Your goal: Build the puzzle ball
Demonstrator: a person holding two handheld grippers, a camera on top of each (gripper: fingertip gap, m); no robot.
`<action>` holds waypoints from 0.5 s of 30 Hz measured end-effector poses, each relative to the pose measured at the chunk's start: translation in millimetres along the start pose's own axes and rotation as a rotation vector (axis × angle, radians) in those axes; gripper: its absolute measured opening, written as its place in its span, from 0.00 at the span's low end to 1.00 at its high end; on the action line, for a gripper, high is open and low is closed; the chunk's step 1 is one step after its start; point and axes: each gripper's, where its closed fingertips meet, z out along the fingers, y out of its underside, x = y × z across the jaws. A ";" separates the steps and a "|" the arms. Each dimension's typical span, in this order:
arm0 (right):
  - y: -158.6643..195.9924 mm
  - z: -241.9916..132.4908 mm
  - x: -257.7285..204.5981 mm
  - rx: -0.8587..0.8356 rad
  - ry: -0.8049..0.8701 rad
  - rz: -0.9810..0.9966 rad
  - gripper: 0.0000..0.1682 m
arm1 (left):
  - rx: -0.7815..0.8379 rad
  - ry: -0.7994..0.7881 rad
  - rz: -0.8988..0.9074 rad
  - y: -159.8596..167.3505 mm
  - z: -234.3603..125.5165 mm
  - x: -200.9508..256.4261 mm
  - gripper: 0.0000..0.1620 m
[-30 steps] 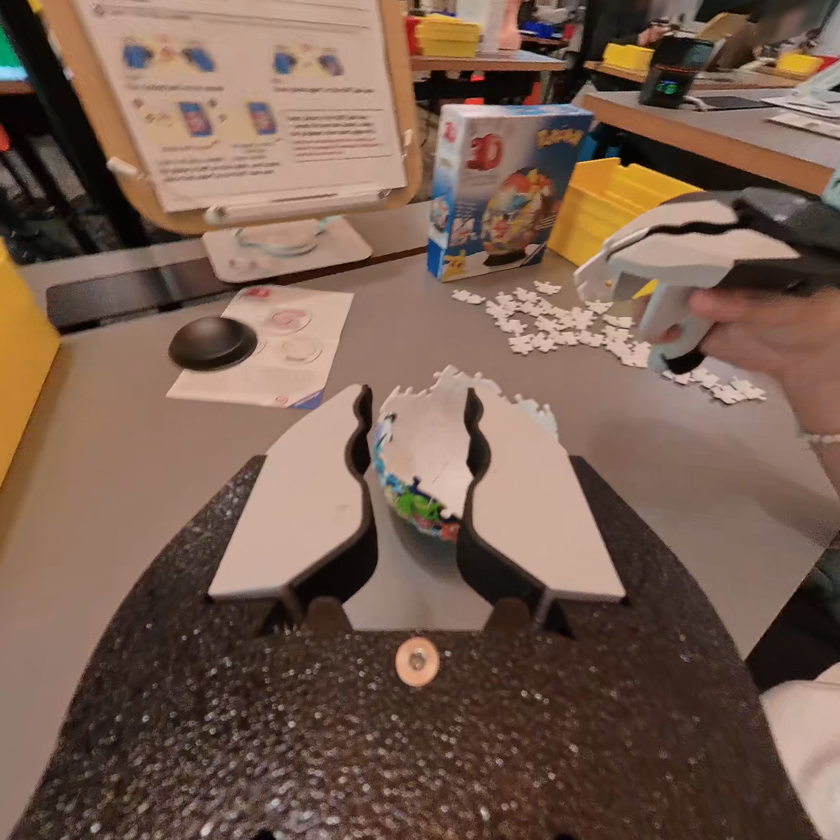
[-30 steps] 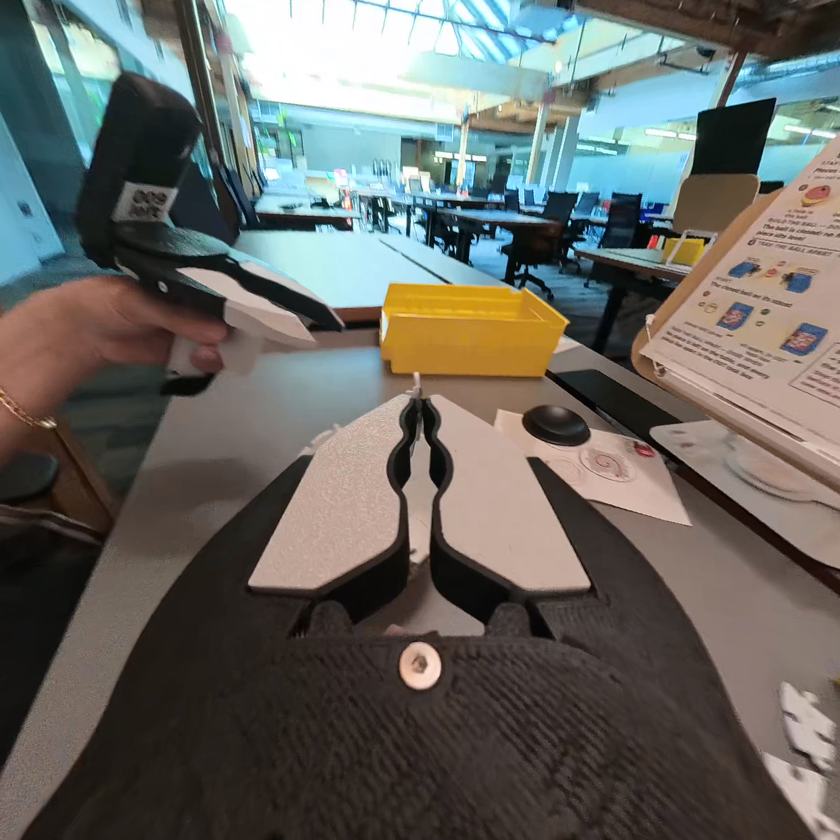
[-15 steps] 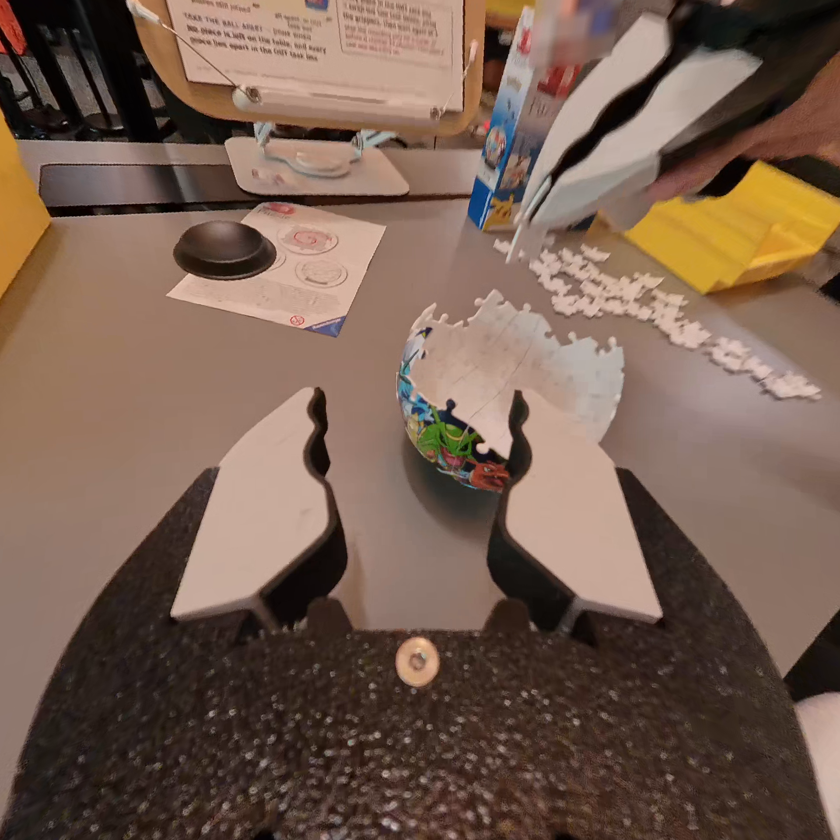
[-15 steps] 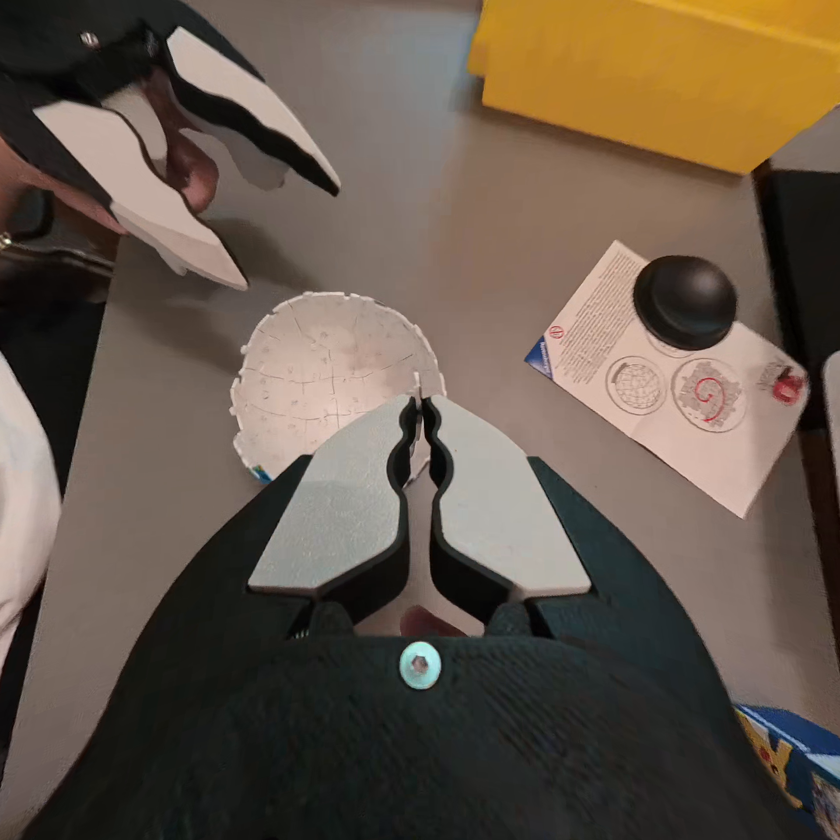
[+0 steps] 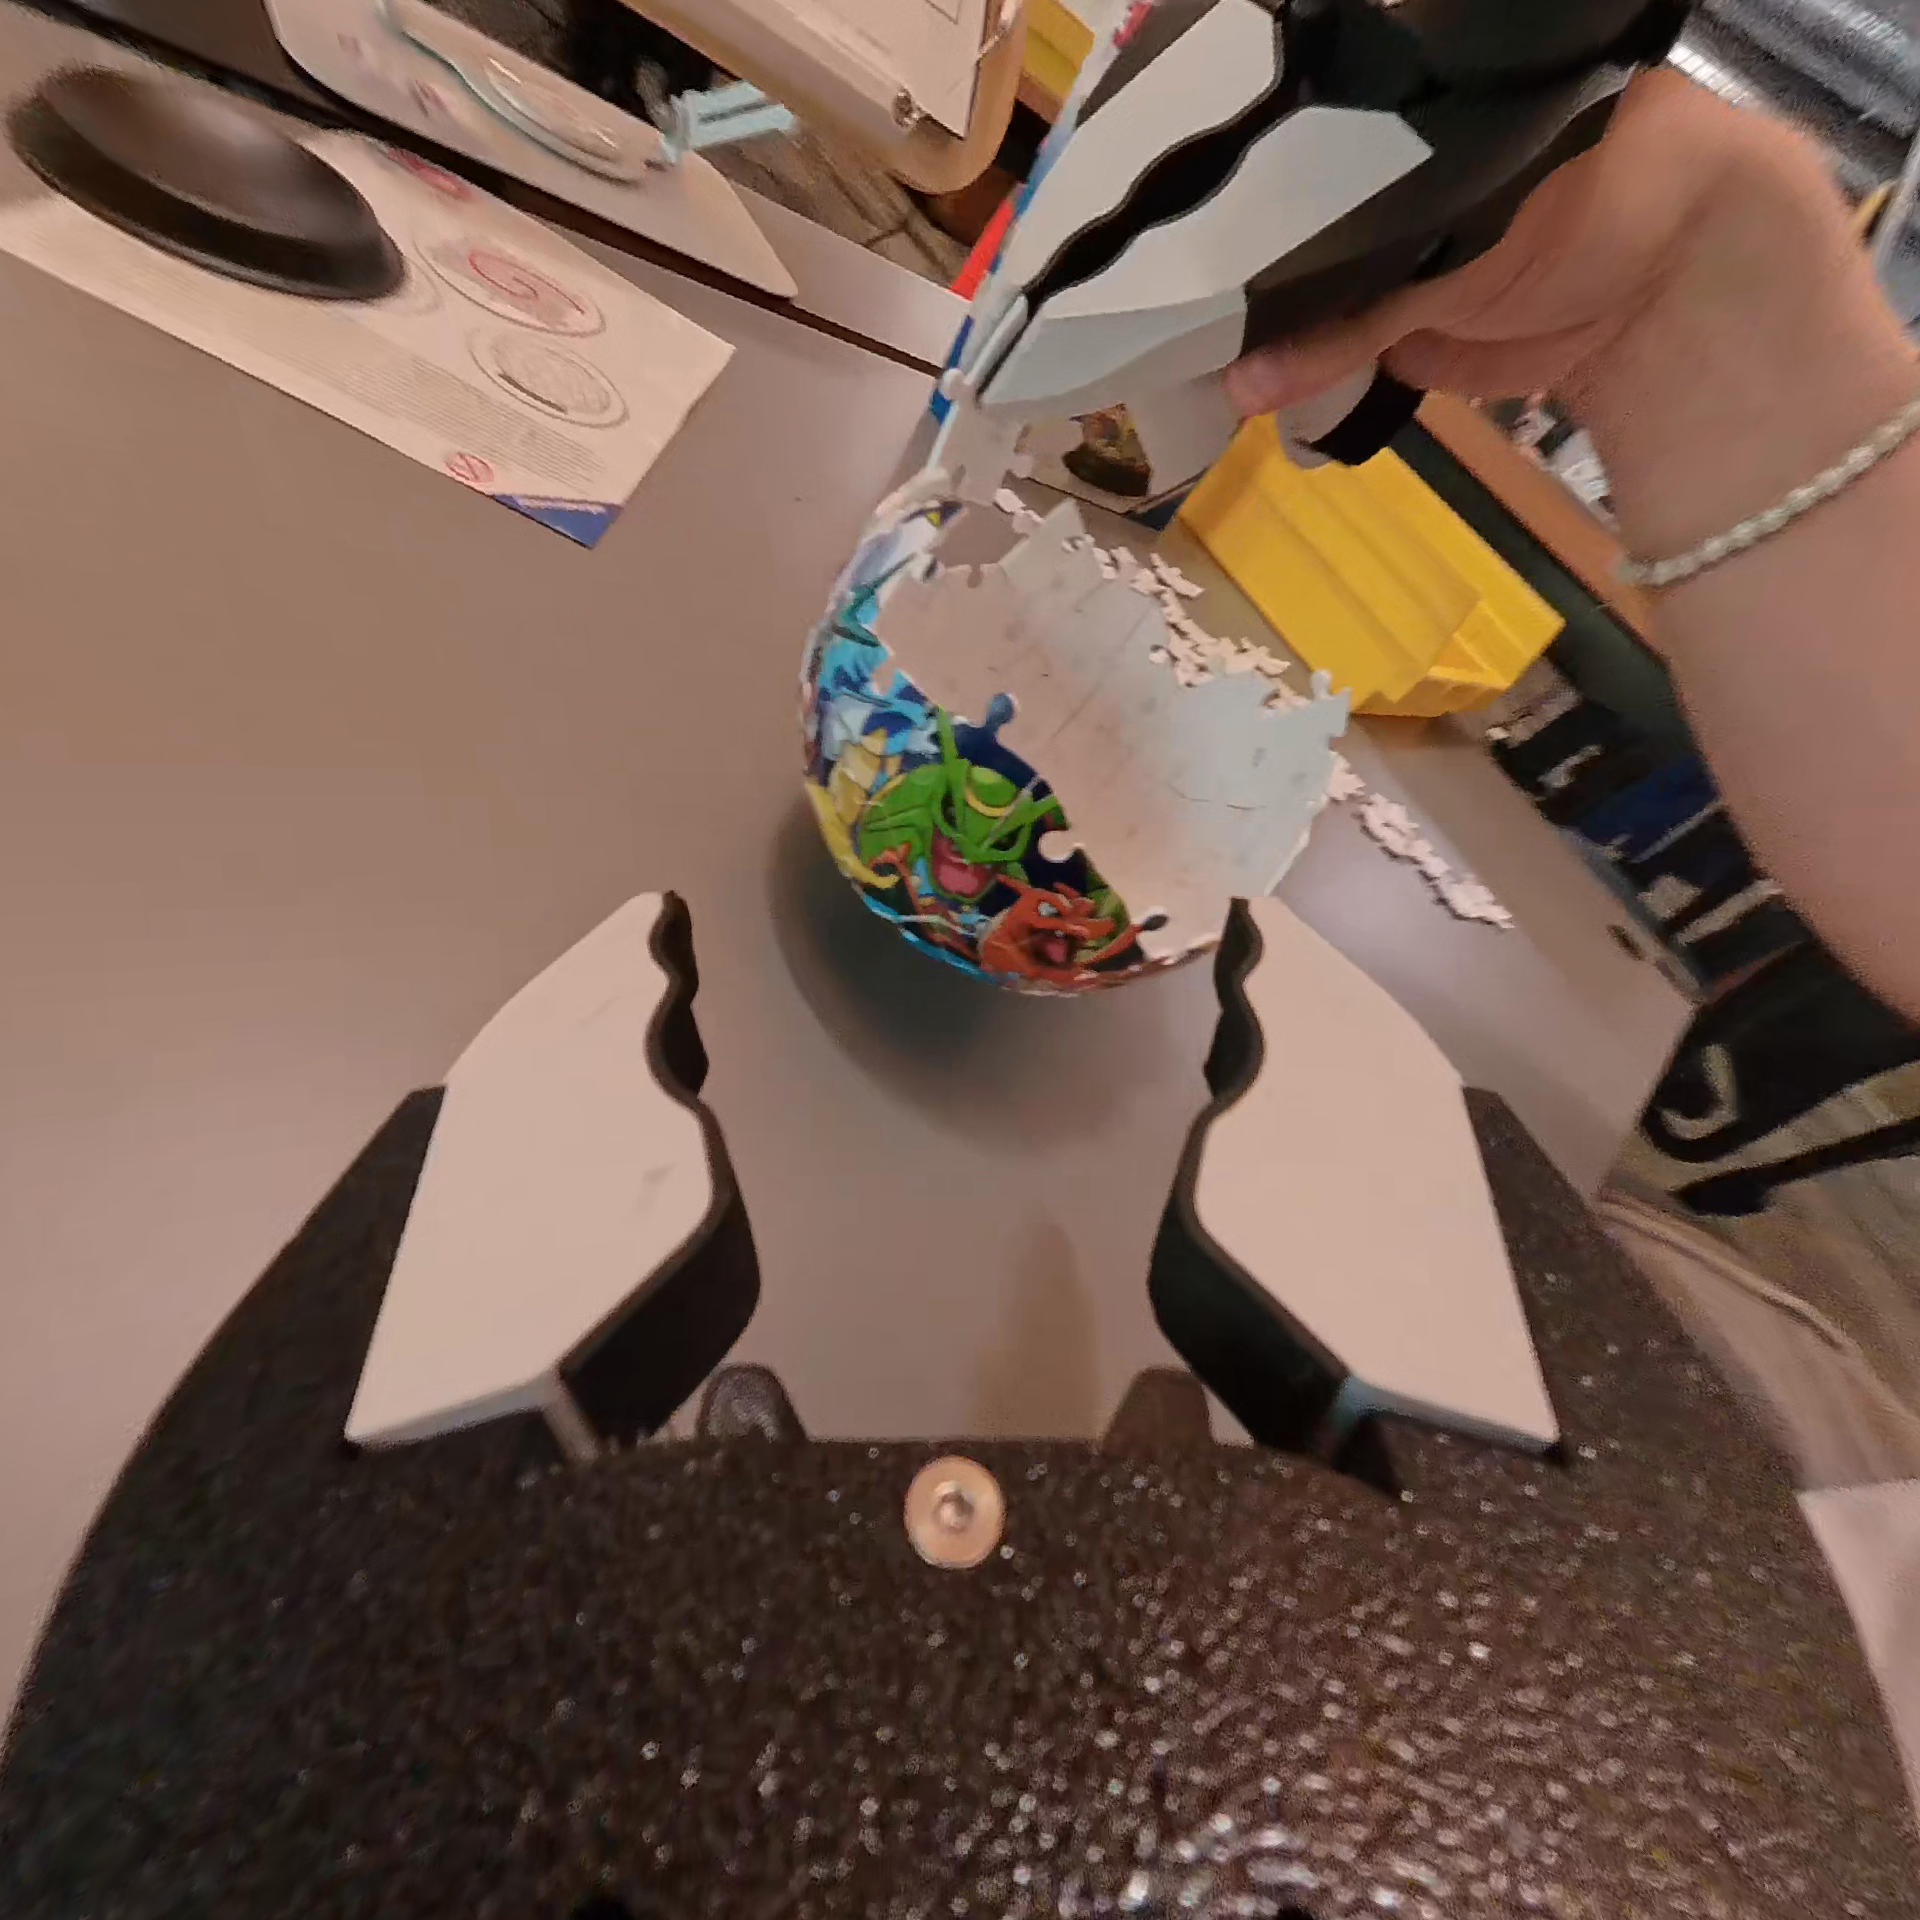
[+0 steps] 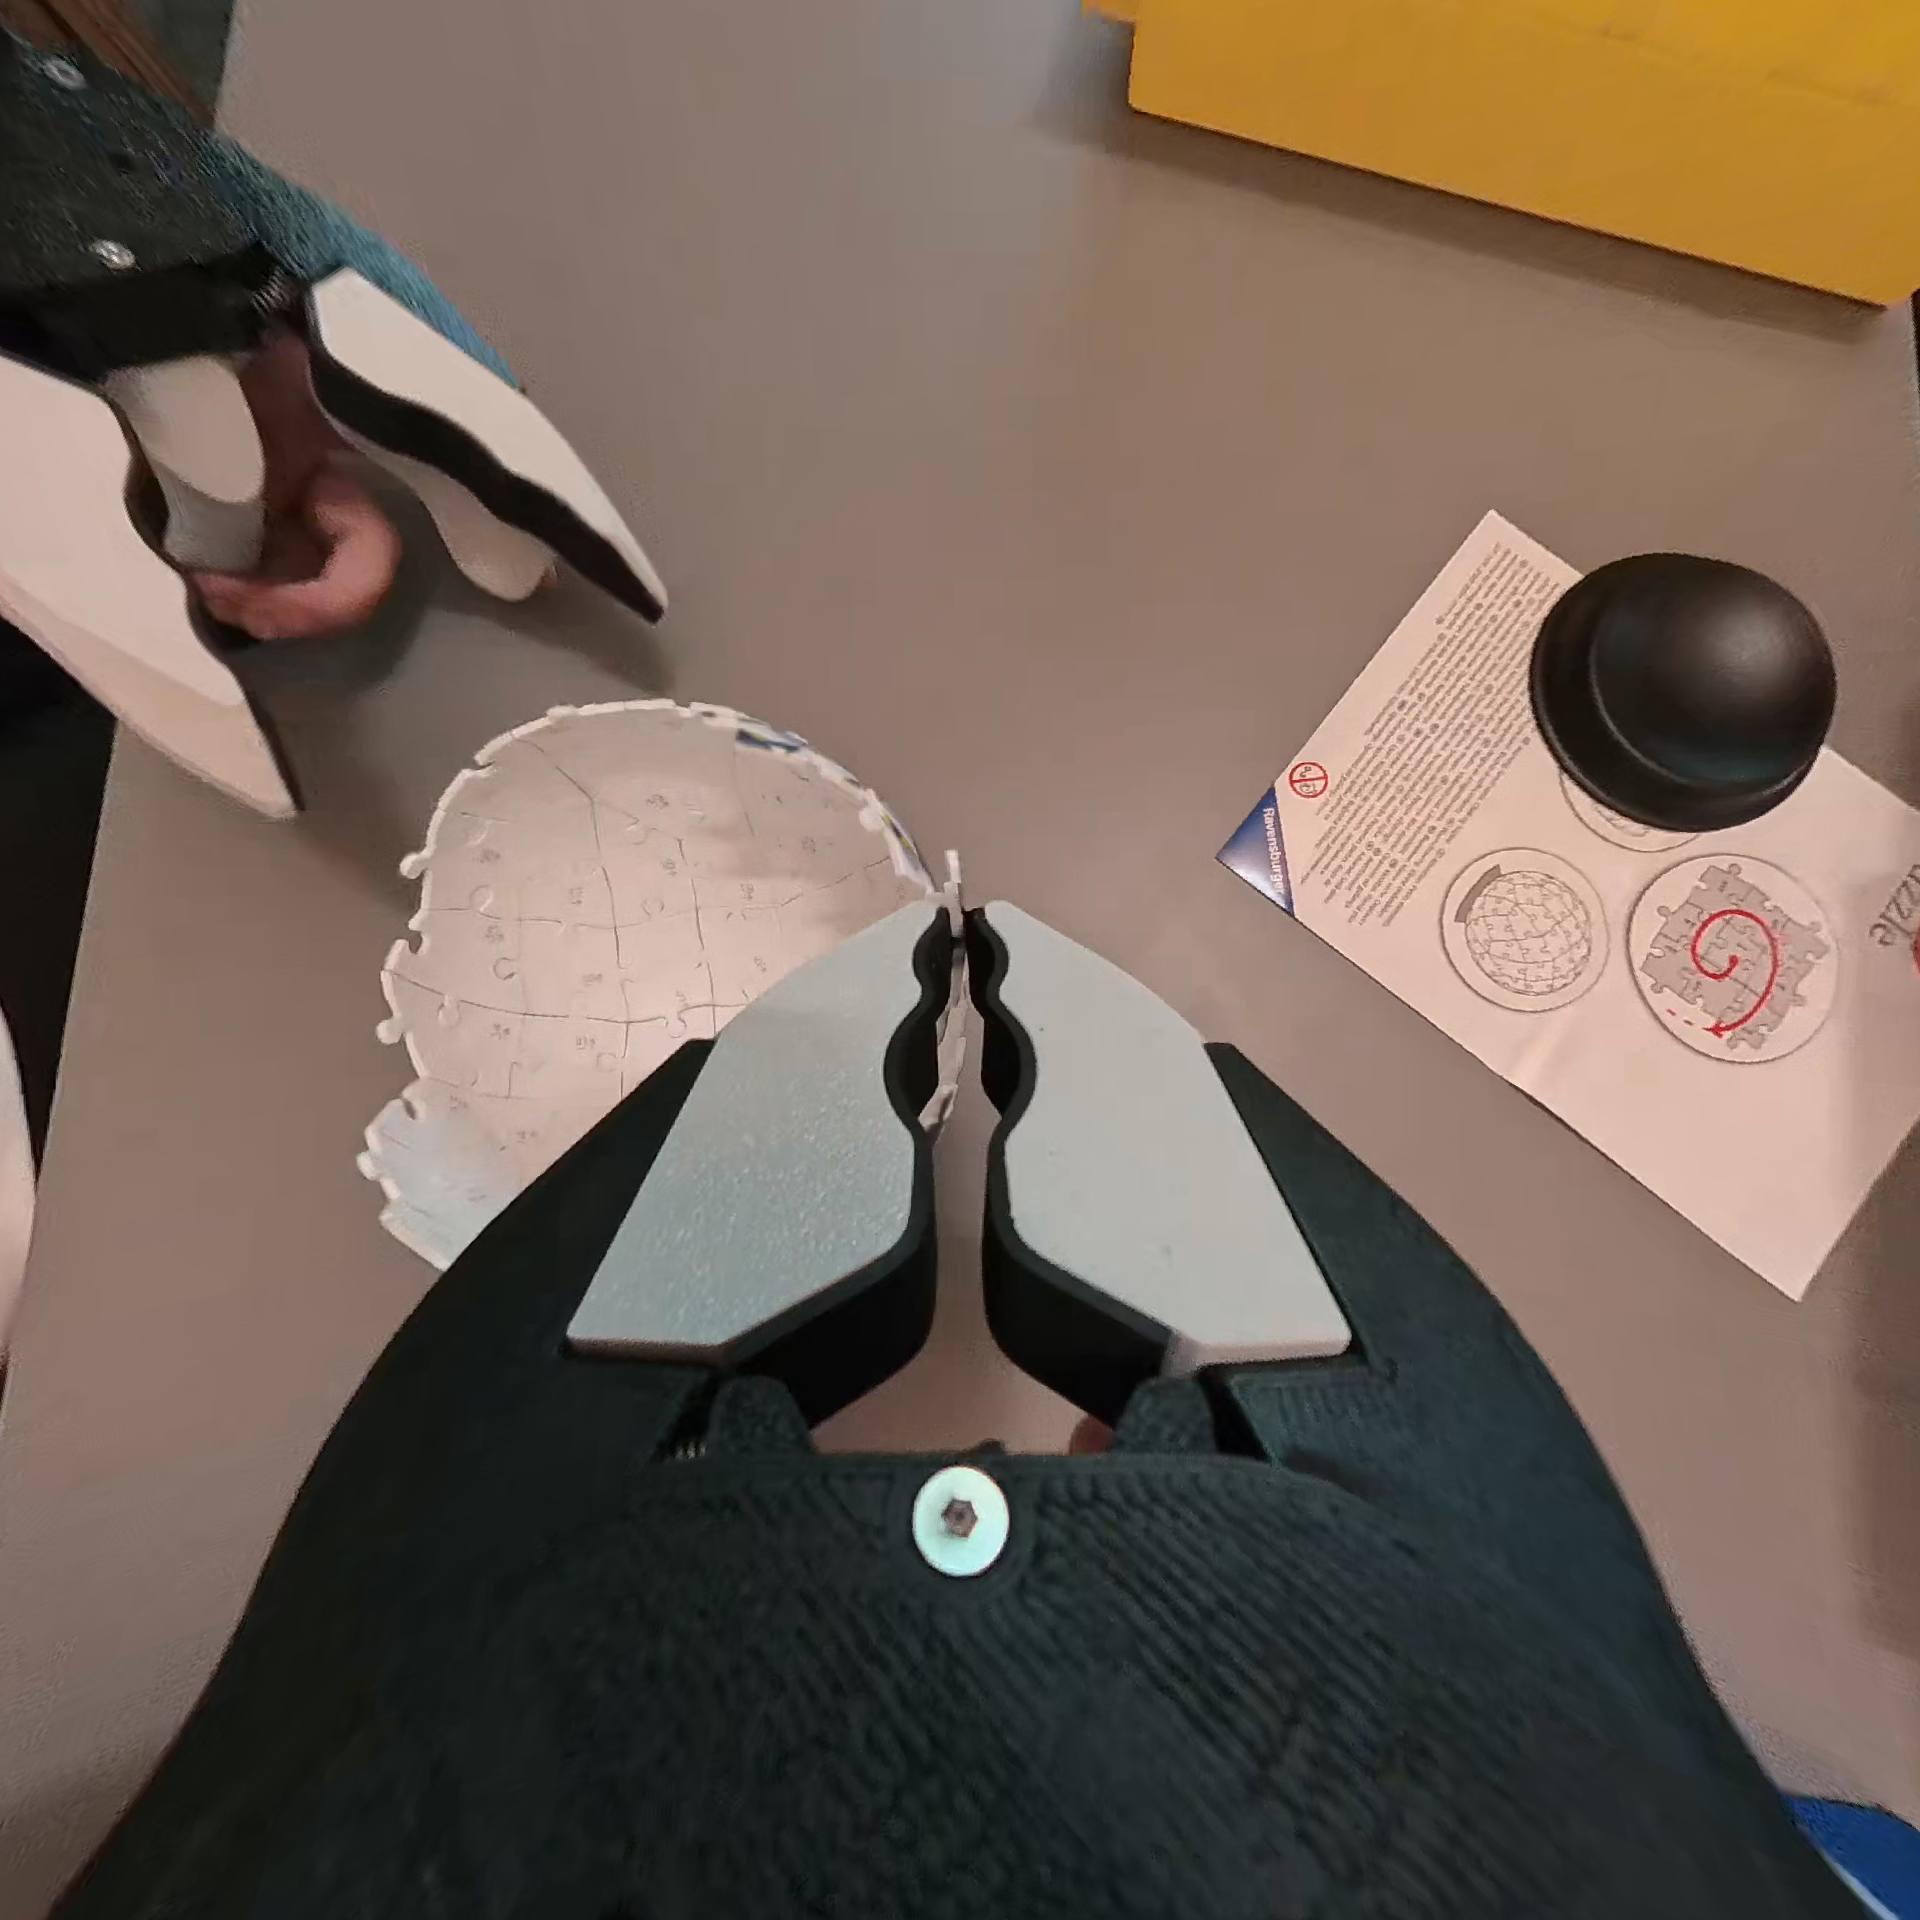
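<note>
The half-built puzzle ball (image 5: 1023,790) sits on the grey table (image 5: 312,727). The right gripper (image 5: 987,379) pinches a puzzle piece (image 5: 971,447) at its rim. The left gripper (image 5: 951,1023) hovers nearby, fingers spread wide, holding nothing.

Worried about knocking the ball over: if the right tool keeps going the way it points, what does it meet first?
Probably the half-built puzzle ball: the puzzle piece in the right tool already sits at its upper rim, though actual contact is unclear.

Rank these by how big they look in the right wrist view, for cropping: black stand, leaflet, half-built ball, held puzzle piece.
1. leaflet
2. half-built ball, partly hidden by the tool, so close to the leaflet
3. black stand
4. puzzle piece
</note>
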 end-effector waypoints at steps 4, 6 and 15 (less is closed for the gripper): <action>4.3 1.2 3.4 0.027 0.013 0.032 0.01 | -0.020 0.074 -0.067 6.3 9.9 7.3 0.58; 6.1 0.8 3.4 0.032 0.011 0.045 0.01 | -0.026 0.096 -0.081 8.4 14.9 11.0 0.58; 11.6 -1.5 1.5 0.030 0.024 0.025 0.02 | -0.049 0.121 -0.112 12.3 24.4 17.4 0.58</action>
